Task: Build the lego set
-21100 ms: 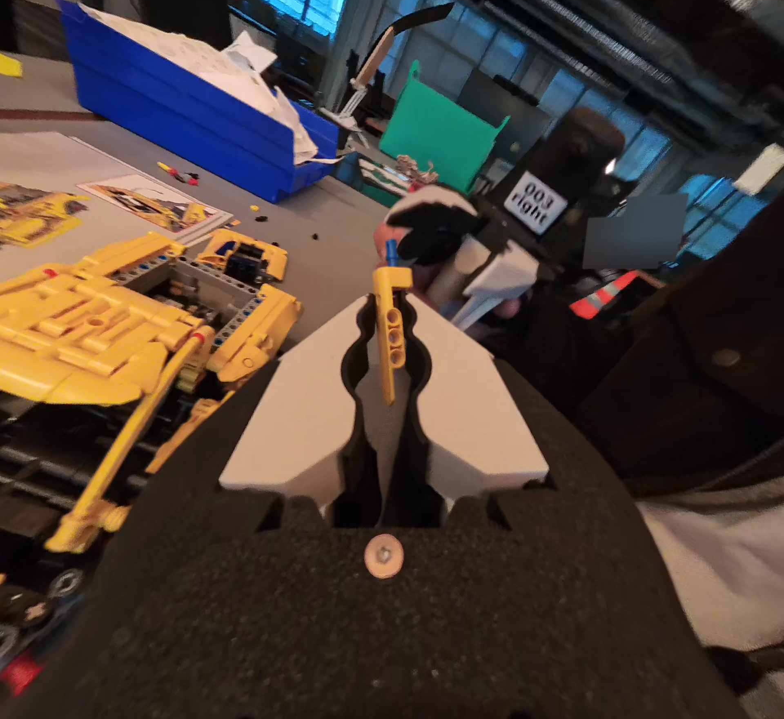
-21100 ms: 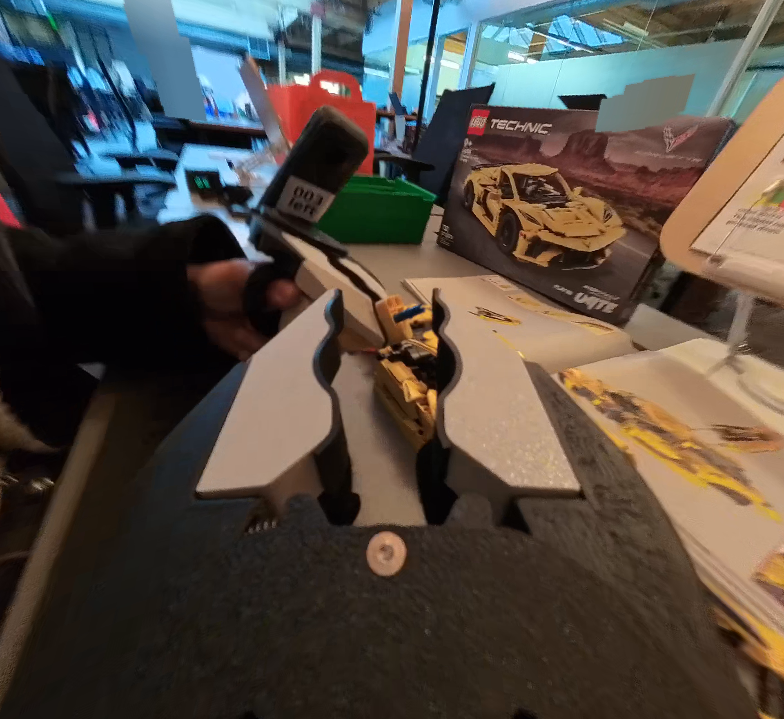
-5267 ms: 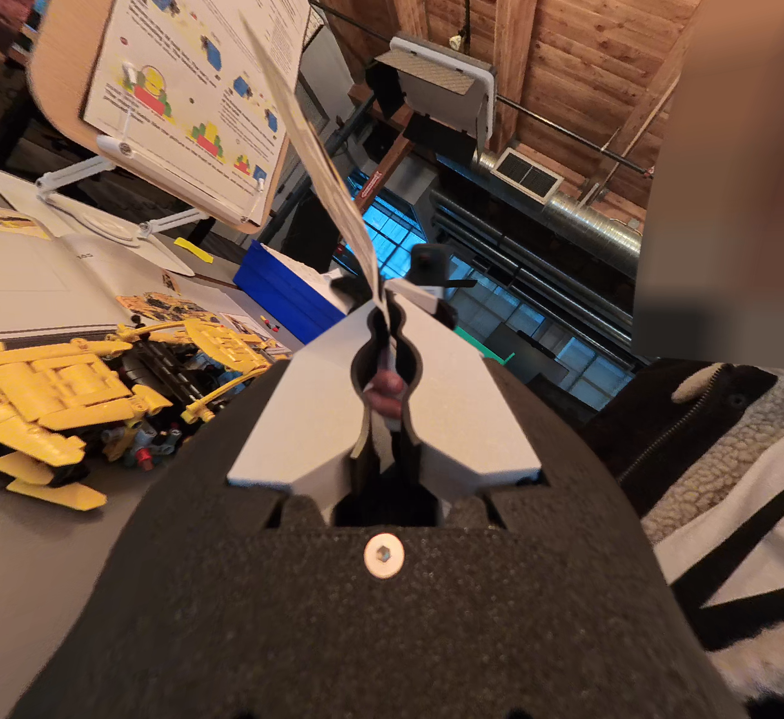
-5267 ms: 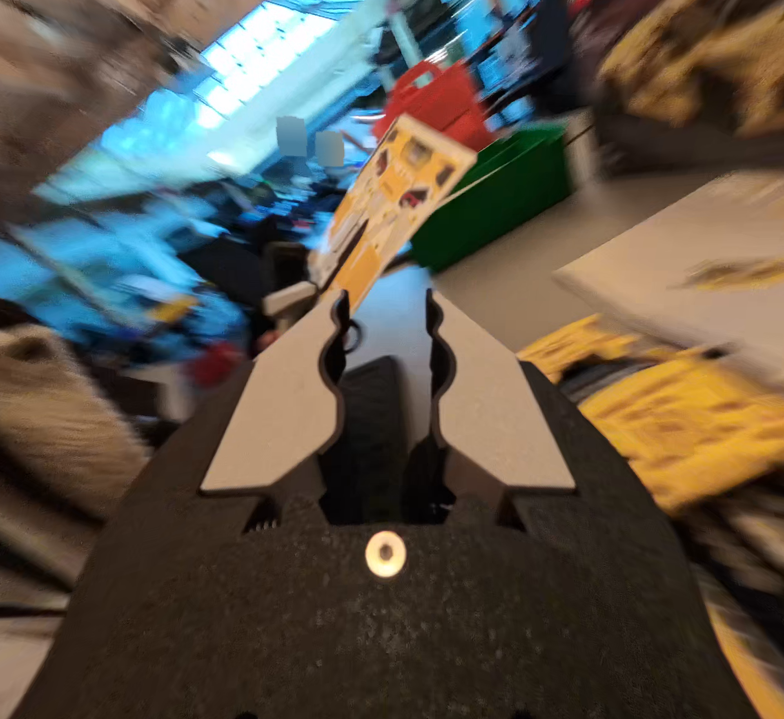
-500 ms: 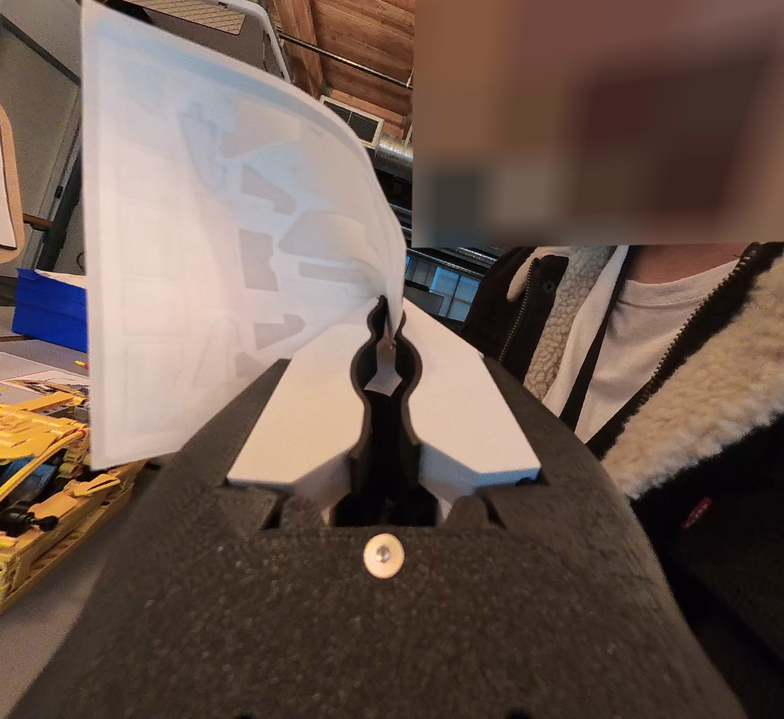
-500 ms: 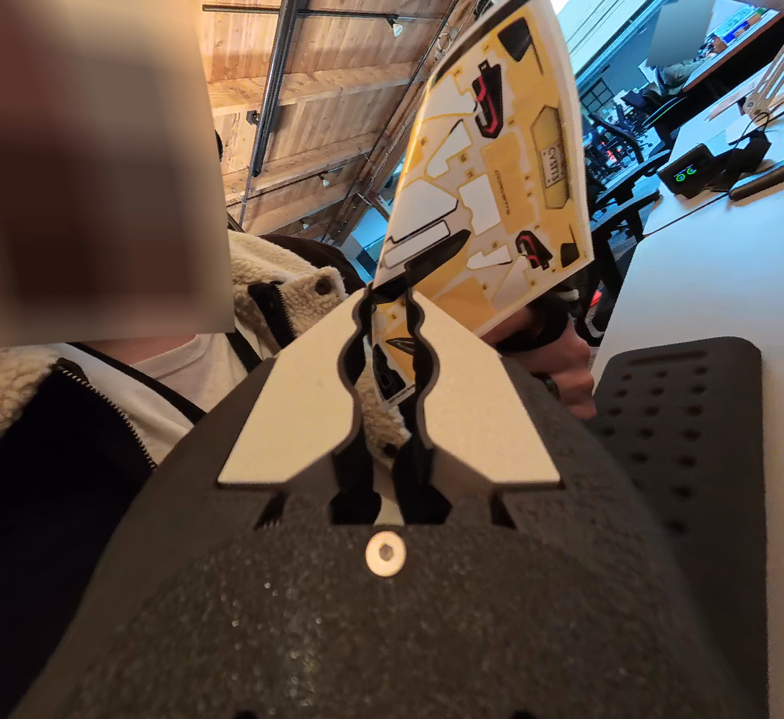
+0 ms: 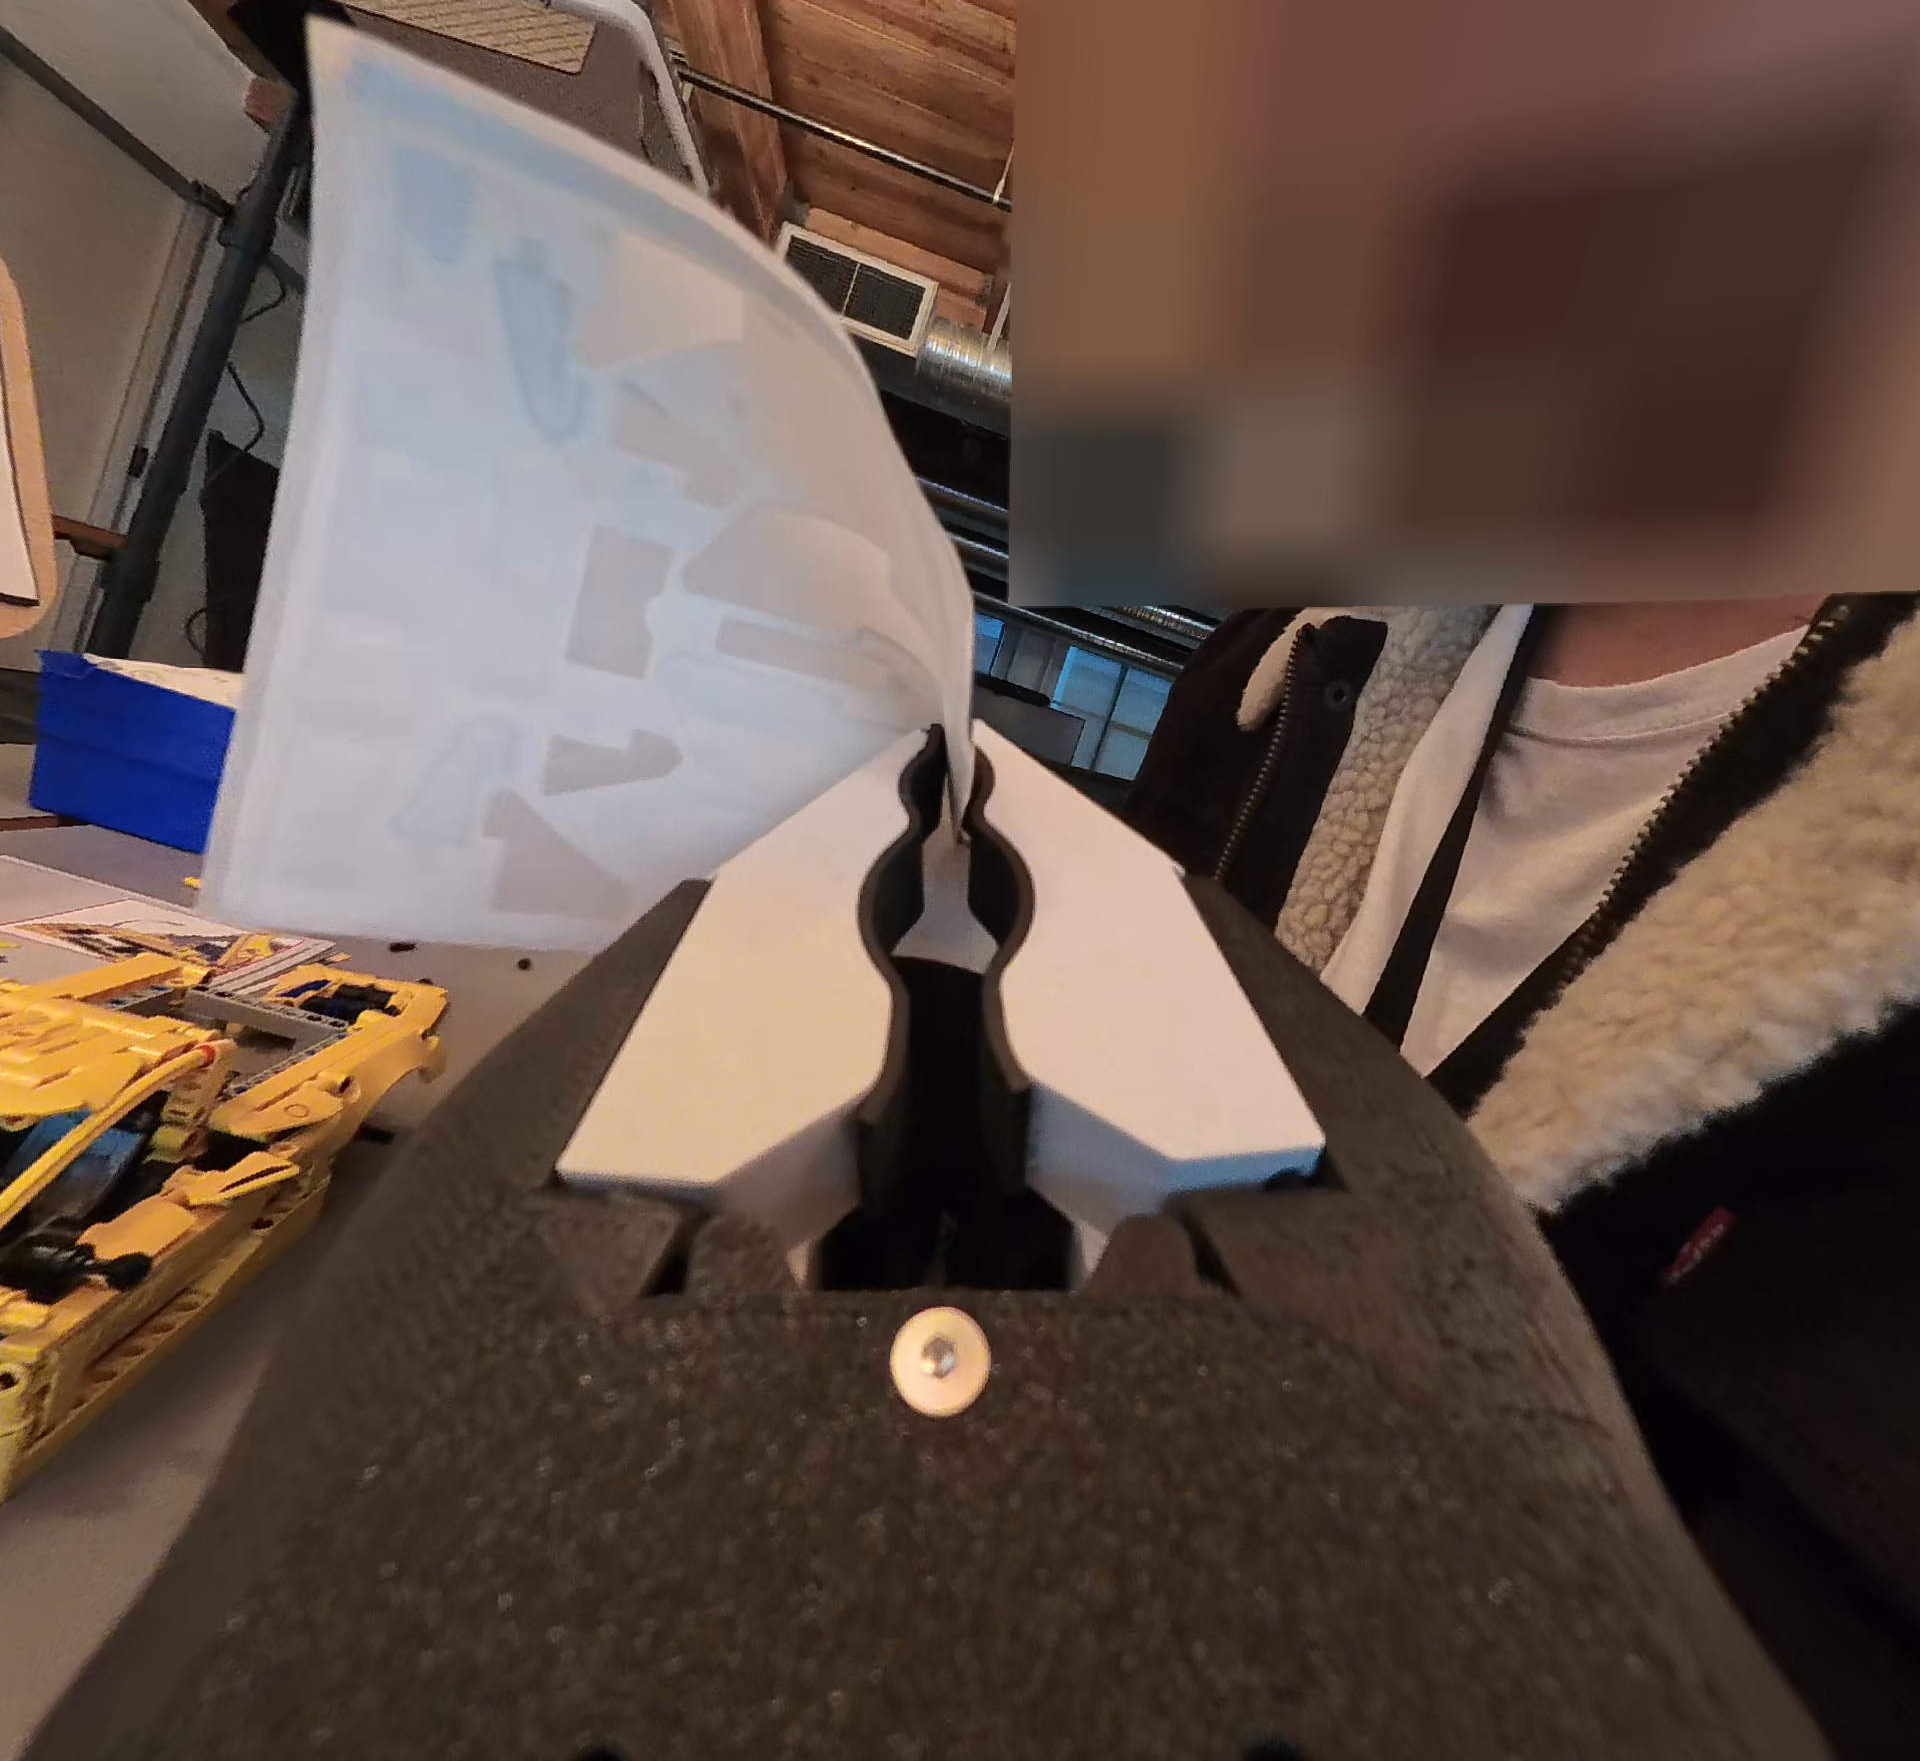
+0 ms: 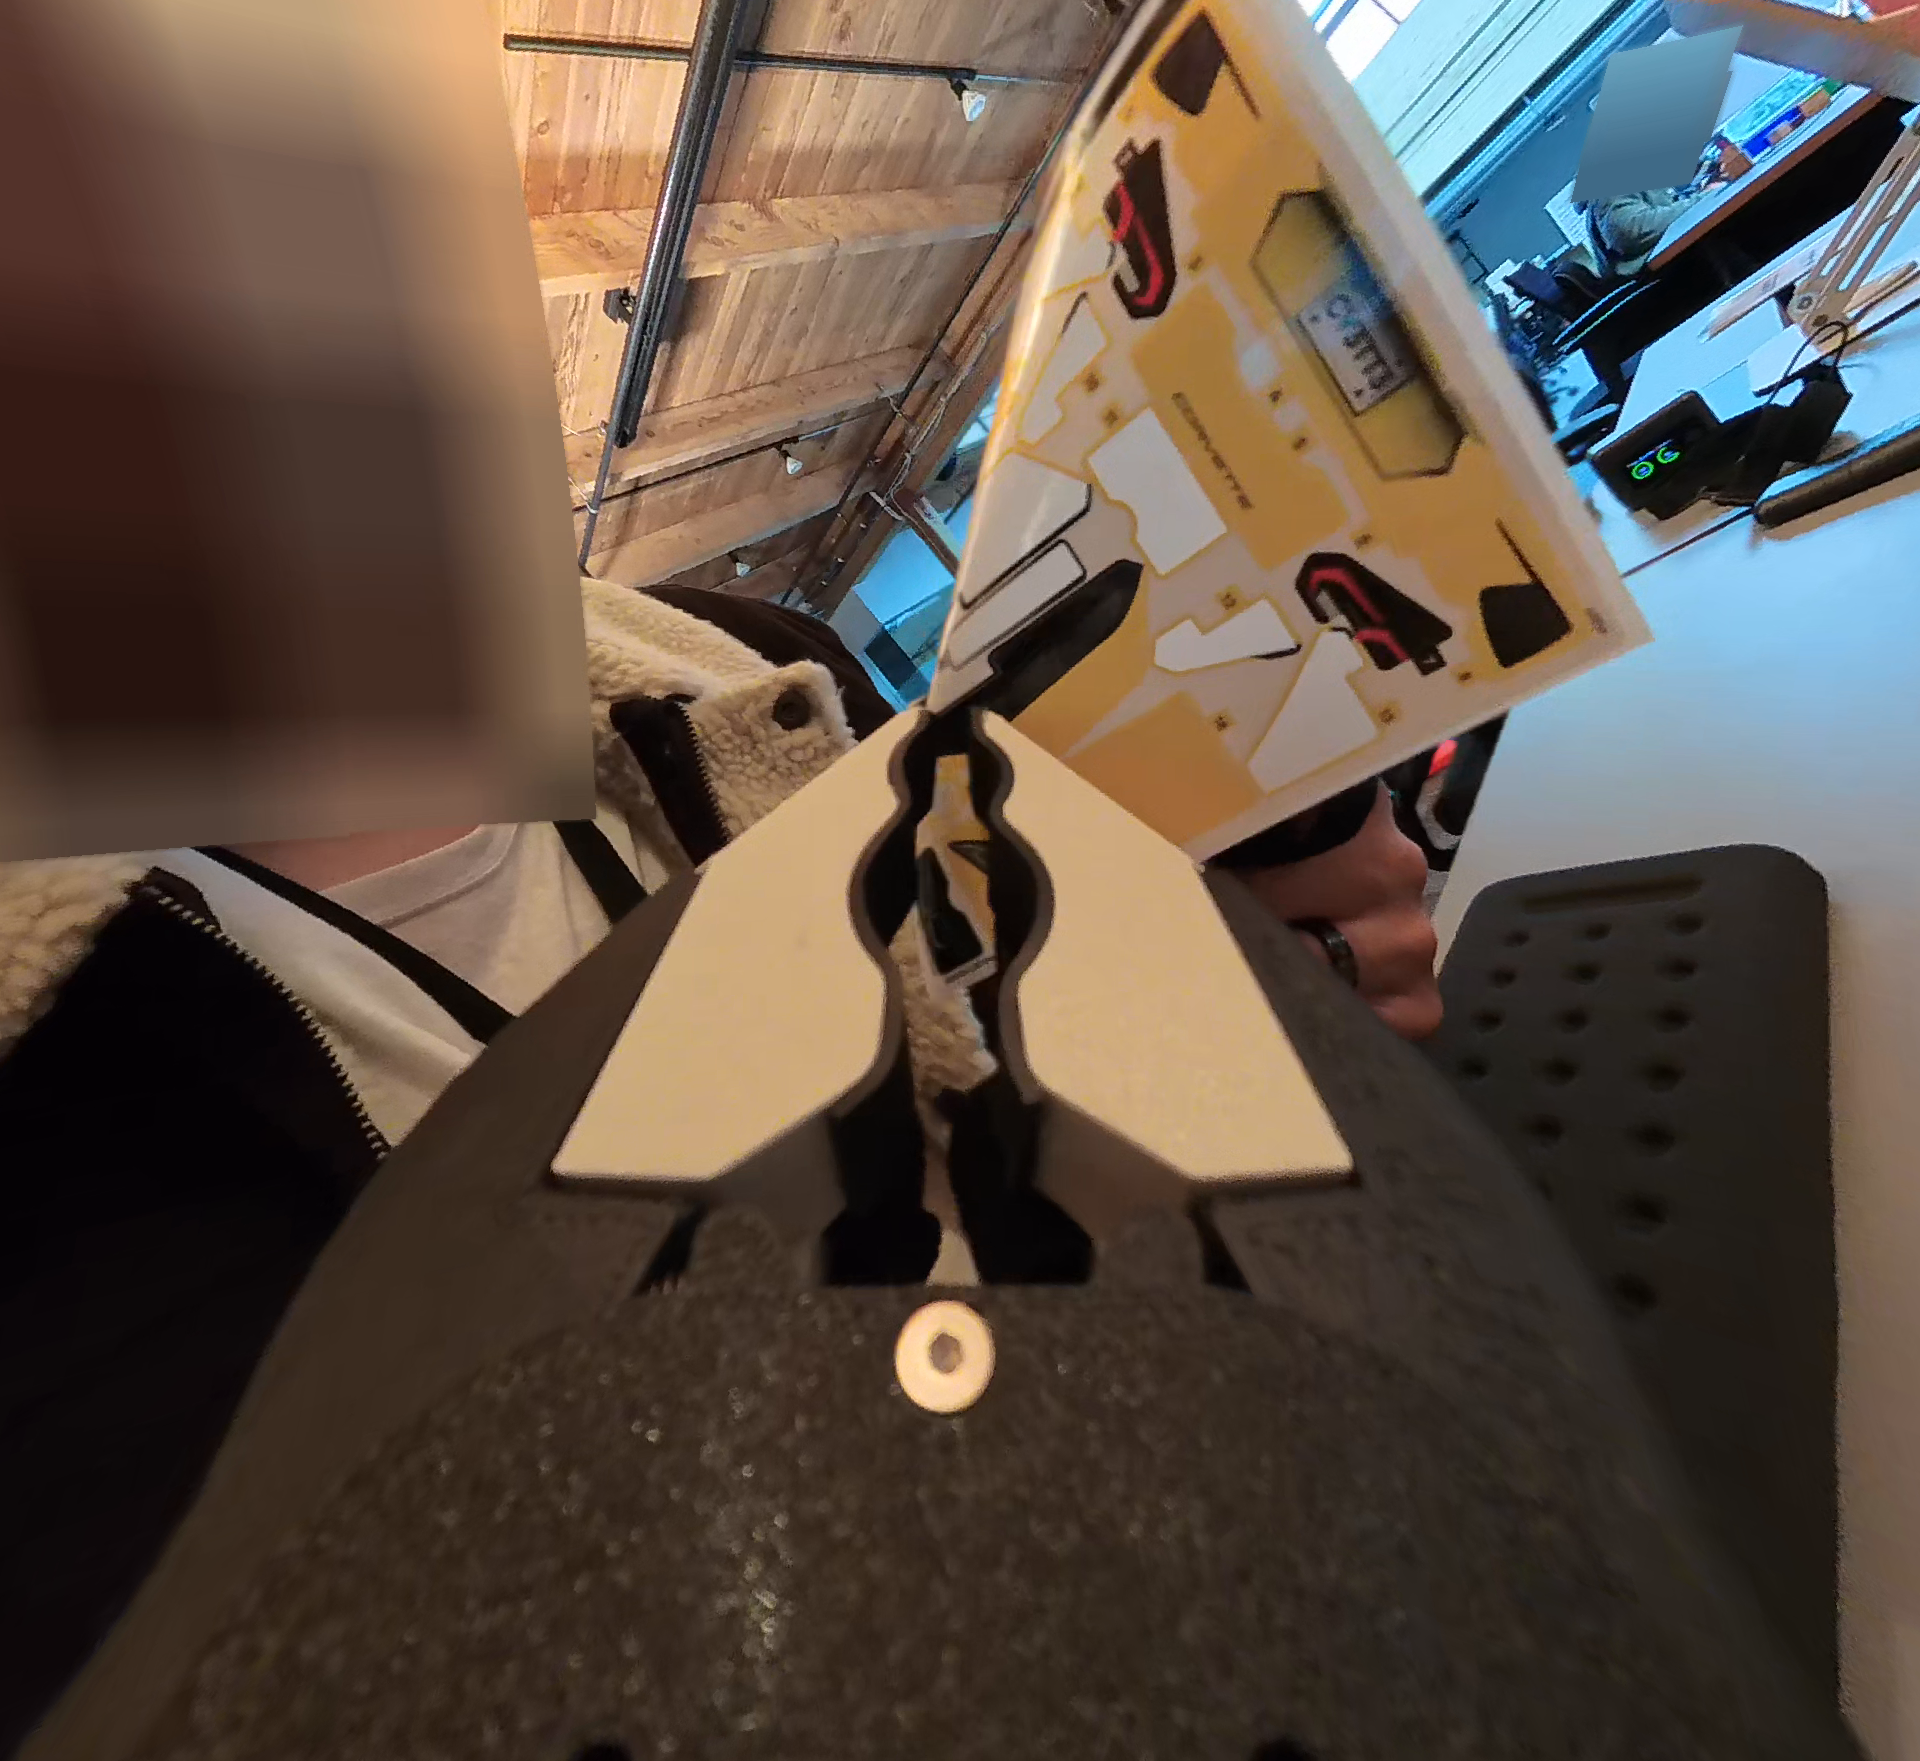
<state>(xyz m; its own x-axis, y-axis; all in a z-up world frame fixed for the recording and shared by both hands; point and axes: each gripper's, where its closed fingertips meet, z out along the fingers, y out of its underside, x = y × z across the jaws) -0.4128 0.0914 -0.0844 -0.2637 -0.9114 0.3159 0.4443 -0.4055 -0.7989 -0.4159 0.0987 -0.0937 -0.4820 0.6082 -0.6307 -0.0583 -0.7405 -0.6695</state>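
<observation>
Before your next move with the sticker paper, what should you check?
1. Left gripper shut on the curved, white-backed paper sticker sheet: ok.
2. Right gripper shut on the sheet's corner: ok.
3. Sheet flat: not ok, it bows.
4. Stickers left to use: ok, yellow, black and red ones show on the printed side.
5. Yellow plastic brick car resting on the grey table: ok.
6. Which sticker comes next: cannot tell.
</observation>
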